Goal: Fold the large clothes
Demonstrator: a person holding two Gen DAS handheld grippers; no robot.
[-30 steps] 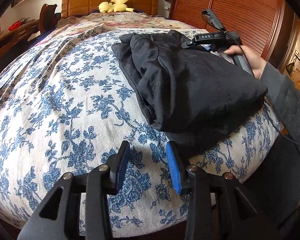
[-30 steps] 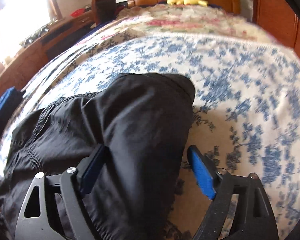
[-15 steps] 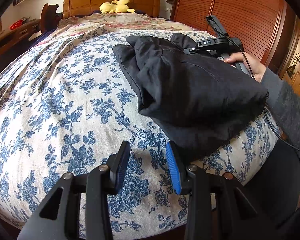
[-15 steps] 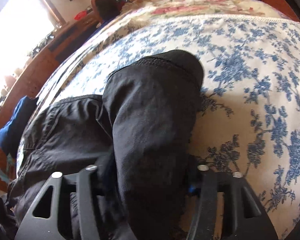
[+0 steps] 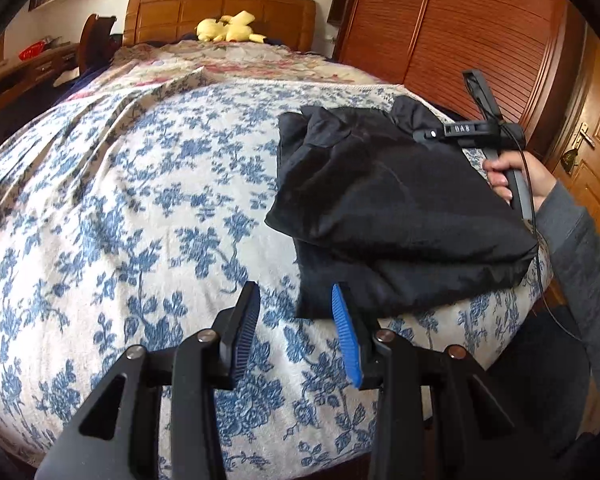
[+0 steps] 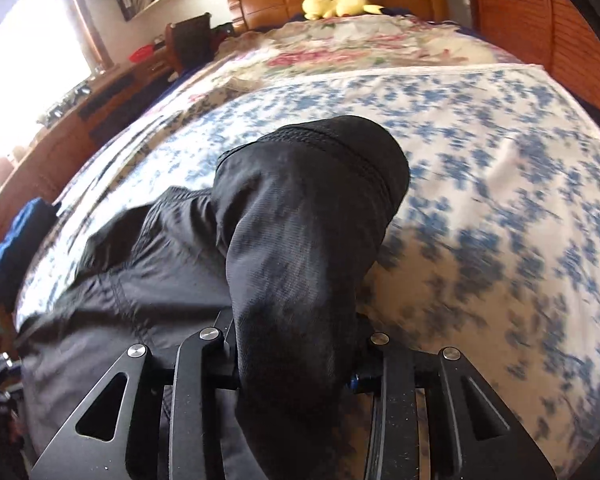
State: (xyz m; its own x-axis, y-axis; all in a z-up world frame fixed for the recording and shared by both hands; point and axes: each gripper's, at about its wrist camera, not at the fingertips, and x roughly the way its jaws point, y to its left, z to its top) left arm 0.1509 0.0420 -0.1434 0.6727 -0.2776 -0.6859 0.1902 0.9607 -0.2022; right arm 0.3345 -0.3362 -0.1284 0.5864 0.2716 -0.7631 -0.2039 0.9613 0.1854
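Black garment (image 5: 388, 216) bunched on the floral bedspread (image 5: 140, 200).
Right gripper (image 6: 296, 356) closing on a thick fold: lift evenly; left gripper (image 5: 294, 332) half-open, empty, should steady the hem.

Bedspread (image 5: 140, 220) lies bare left of black garment (image 5: 388, 208).

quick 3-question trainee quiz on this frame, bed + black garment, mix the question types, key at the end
1. True or false: the left gripper holds the black garment.
2. What lies between the right gripper's closing jaws? A) floral bedspread B) a bunched fold of the garment C) nothing
3. What sits by the wooden headboard?

Key
1. False: its jaws are open over the floral bedspread, nothing between them.
2. B
3. A yellow plush toy.
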